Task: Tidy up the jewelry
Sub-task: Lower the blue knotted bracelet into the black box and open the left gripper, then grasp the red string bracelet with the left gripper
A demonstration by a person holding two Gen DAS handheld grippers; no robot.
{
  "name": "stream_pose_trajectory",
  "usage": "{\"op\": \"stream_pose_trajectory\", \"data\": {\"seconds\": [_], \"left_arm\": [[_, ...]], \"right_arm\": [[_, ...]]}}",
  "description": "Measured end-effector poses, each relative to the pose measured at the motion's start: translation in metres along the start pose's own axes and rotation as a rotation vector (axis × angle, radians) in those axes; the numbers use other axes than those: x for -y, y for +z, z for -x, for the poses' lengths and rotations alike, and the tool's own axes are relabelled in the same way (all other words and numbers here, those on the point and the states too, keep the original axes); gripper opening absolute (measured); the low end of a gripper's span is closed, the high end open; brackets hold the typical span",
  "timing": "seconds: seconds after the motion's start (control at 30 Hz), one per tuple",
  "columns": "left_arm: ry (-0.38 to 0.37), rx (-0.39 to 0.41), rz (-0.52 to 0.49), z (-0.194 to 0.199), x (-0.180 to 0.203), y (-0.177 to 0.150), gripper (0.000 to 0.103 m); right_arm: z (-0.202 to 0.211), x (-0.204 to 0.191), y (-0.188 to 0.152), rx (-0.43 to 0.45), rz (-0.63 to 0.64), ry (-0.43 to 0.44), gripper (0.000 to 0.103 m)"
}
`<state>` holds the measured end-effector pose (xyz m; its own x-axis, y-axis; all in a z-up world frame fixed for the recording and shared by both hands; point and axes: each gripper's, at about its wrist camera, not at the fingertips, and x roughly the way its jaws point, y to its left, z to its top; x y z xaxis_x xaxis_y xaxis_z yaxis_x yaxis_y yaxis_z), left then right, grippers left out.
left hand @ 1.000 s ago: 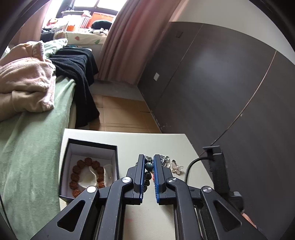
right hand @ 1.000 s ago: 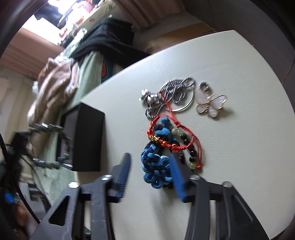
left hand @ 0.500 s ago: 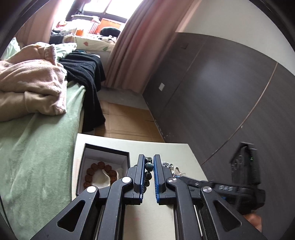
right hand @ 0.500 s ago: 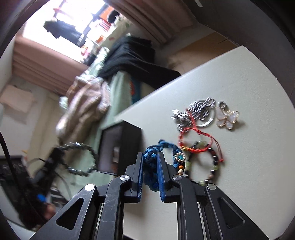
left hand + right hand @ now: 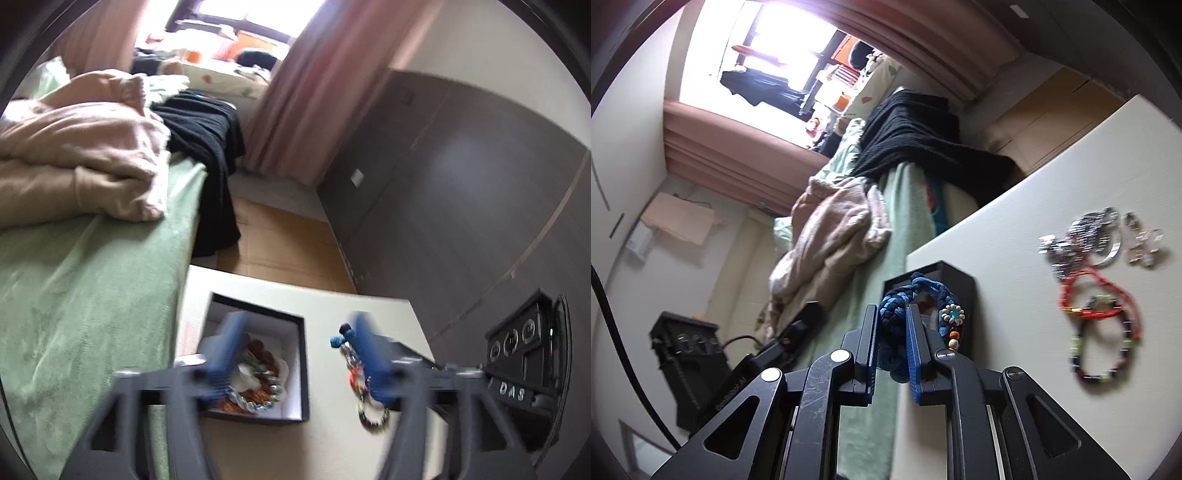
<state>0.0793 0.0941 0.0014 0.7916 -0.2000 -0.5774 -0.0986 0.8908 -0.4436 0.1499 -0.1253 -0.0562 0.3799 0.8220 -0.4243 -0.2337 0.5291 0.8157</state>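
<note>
Left wrist view: shows left gripper (image 5: pixel 295 321) with jaws spread wide, just opened, pinching nothing. Hangs over black box (image 5: pixel 304 369), left finger above the inside of it, right finger above the bare table (image 5: pixel 332 443) beside it. Inside the box, on white lining: brown bead bracelet (image 5: pixel 264 356), and across its near part some silvery beads (image 5: pixel 258 402), blurred. Behind the right finger, a bit of blue braided bracelet (image 5: pixel 338 338) with small beads dangling below; cannot tell if touching the table. To the left of the table, green bed cover (image 5: pixel 74 295).

Right wrist view: shows right gripper (image 5: pixel 892 310) pressed together on the blue braided bracelet (image 5: pixel 897 295), pinched between both pads and lifted off the table (image 5: pixel 1015 332). Loop of the bracelet sticking up past the fingertips, flower bead (image 5: pixel 953 314) hanging at its right side. Just behind it, the black box (image 5: pixel 956 280), at the table edge. Lying well to the right on the table: red cord bracelet (image 5: pixel 1086 291), overlapping dark and pale bead bracelet (image 5: pixel 1108 350); farther away silver chain (image 5: pixel 1082 236), touching the red cord; just beside the chain, butterfly charm (image 5: pixel 1143 243). All four blurred.
</note>
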Motion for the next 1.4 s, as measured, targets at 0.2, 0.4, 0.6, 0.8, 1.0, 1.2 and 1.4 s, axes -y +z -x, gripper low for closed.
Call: {"op": "stream_pose_trajectory", "data": {"seconds": [0.2, 0.4, 0.6, 0.8, 1.0, 1.2, 1.4], "left_arm": [[0.042, 0.050, 0.024, 0.010, -0.016, 0.012, 0.078], [0.039, 0.064, 0.043, 0.020, -0.027, 0.016, 0.078], [0.035, 0.075, 0.028, 0.024, -0.023, 0.013, 0.078], [0.019, 0.084, -0.015, 0.026, -0.004, 0.003, 0.078], [-0.017, 0.054, -0.043, 0.017, 0.020, -0.009, 0.078], [-0.043, 0.014, -0.100, 0.003, 0.047, -0.024, 0.078], [-0.054, -0.030, -0.162, -0.011, 0.071, -0.040, 0.078]], "right_arm": [[-0.025, -0.012, -0.003, -0.018, 0.008, 0.056, 0.016], [-0.050, -0.025, -0.005, -0.061, 0.054, 0.025, 0.024], [-0.035, -0.021, -0.008, -0.043, 0.050, -0.044, 0.083], [0.005, -0.015, -0.001, 0.017, 0.084, -0.181, 0.083], [0.045, -0.001, 0.005, 0.083, 0.069, -0.328, 0.083], [0.079, 0.016, 0.008, 0.081, 0.072, -0.374, 0.083], [0.102, 0.032, 0.011, 0.083, 0.054, -0.434, 0.083]]}}
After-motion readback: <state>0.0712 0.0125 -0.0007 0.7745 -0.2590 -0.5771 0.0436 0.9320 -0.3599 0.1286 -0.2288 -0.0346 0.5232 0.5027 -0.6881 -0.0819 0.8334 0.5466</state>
